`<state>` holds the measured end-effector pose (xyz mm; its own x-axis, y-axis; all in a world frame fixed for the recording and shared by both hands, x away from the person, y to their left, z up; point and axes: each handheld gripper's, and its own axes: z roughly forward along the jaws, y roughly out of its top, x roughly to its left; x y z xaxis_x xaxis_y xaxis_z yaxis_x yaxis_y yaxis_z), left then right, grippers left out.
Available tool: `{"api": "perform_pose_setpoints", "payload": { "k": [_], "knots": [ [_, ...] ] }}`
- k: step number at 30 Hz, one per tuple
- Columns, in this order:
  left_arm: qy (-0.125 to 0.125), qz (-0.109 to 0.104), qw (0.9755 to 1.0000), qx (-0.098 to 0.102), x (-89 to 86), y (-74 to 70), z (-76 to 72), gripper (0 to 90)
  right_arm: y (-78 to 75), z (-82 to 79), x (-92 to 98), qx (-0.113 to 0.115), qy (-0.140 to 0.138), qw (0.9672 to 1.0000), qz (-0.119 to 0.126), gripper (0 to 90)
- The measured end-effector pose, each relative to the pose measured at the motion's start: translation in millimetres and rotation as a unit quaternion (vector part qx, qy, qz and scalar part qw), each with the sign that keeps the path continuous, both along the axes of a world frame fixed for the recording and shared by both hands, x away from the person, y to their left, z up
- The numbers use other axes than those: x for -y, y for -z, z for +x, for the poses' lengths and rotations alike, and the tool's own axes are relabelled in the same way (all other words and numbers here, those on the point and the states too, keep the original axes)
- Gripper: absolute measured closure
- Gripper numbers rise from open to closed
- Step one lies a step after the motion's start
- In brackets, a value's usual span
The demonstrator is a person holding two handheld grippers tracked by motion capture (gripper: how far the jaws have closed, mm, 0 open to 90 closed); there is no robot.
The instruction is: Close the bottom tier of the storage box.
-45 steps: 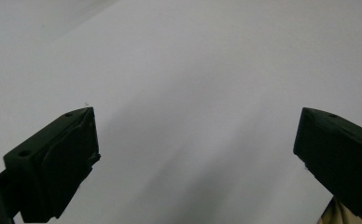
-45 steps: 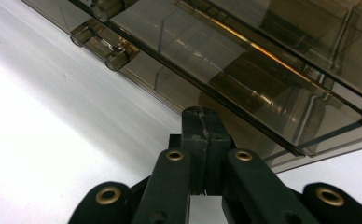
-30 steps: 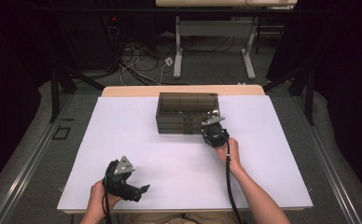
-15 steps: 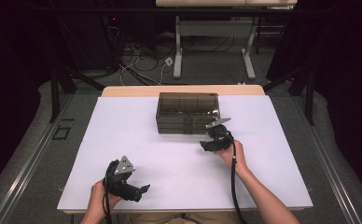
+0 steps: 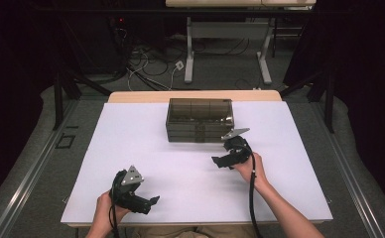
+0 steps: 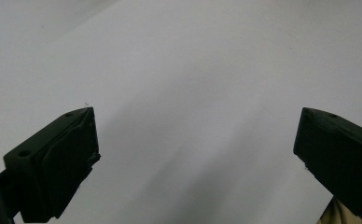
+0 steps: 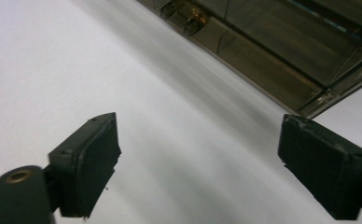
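Note:
A dark see-through plastic box with a closed lid stands on the white table, toward the far middle. Its front wall and a latch show at the top of the right gripper view as the box. My right gripper hovers just in front of the box's right corner, a little apart from it. Its jaws have just been opening and stand wide with nothing between them; the right gripper looks over bare table. My left gripper rests near the front edge, open and empty, and the left gripper looks at plain white surface.
A wooden strip borders the table's far edge. Beyond it, a desk frame and cables lie on the floor. Grey floor mats flank the table on both sides.
My right gripper has drawn back from the box toward the near side and its jaws have spread apart. The left gripper has stayed put.

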<state>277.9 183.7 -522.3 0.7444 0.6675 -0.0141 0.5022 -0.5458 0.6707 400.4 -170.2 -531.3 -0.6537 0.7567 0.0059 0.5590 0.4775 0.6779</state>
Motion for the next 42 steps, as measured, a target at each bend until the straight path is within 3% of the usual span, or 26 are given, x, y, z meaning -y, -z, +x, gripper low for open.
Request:
{"api": "perform_pose_setpoints", "payload": {
  "k": [6, 13, 16, 19, 20, 33, 36, 42],
  "knots": [
    [-0.007, -0.006, 1.0, -0.004, 0.6, 0.3, -1.0, 0.0, -1.5, -6.9, 3.9, -0.013, -0.009, 0.9999, -0.005, 1.9],
    [0.0, 0.001, 1.0, 0.0, -0.1, -0.1, -0.1, 0.0, -2.5, -15.8, 11.5, -0.017, -0.013, 0.9998, 0.001, 0.0],
    [-0.005, -0.004, 1.0, -0.003, 0.3, 0.2, -0.7, 0.0, -6.0, -21.8, 14.7, -0.03, -0.013, 0.9995, -0.005, 0.0],
    [-0.004, -0.003, 1.0, -0.002, 0.3, 0.2, -0.5, 0.0, -4.2, -25.8, 16.2, -0.016, -0.013, 0.9997, 0.013, 0.0],
    [-0.007, -0.005, 1.0, -0.003, 0.6, 0.3, -0.9, 0.0, -5.5, -27.4, 18.1, -0.019, -0.016, 0.9997, 0.002, 0.0],
    [-0.001, 0.004, 1.0, 0.002, -0.8, -0.6, 0.0, 0.0, -7.4, -50.9, 32.7, -0.02, -0.017, 0.9996, 0.003, 0.0],
    [-0.001, 0.002, 1.0, 0.001, -0.5, -0.4, -0.2, 0.0, -7.5, -55.4, 36.9, -0.025, -0.021, 0.9994, -0.008, 0.0],
    [-0.008, -0.004, 1.0, -0.003, 0.2, 0.1, -1.0, 0.0, -6.0, -65.8, 42.2, -0.014, -0.017, 0.9997, -0.006, 0.0]
  ]
}}
